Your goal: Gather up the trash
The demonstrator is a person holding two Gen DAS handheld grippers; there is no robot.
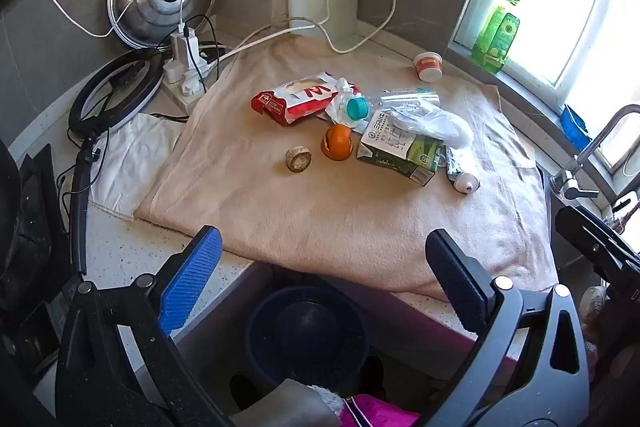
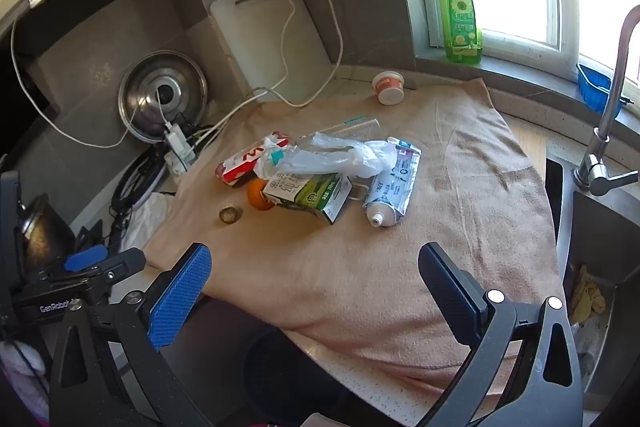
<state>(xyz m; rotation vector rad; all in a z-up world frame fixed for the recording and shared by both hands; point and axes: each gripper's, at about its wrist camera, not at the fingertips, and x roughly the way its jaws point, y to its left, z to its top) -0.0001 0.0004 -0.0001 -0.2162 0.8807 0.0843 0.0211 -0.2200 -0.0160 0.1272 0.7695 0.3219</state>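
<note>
— Looking at the pile on the peach towel (image 2: 400,267): both the left gripper (image 1: 324,267) and the right gripper (image 2: 316,283) hang back near the counter edge, jaws spread wide, nothing between them.

— Where's the trash?

— Mid-towel, bunched together: a red wrapper (image 1: 296,99), a crumpled clear bag (image 2: 340,155) draped over a green carton (image 2: 312,197), a squeezed tube (image 2: 390,187) just beside it, an orange peel (image 1: 337,142) and a small round scrap (image 1: 298,159). One little cup (image 2: 389,87) lies well apart, near the sill.

— How will it handle?

— Light, probably. The carton looks stiff enough — pinch it across its flat sides. The bag is limp and slippery; gather a fold. A dark bin (image 1: 306,335) waits below the counter.
</note>
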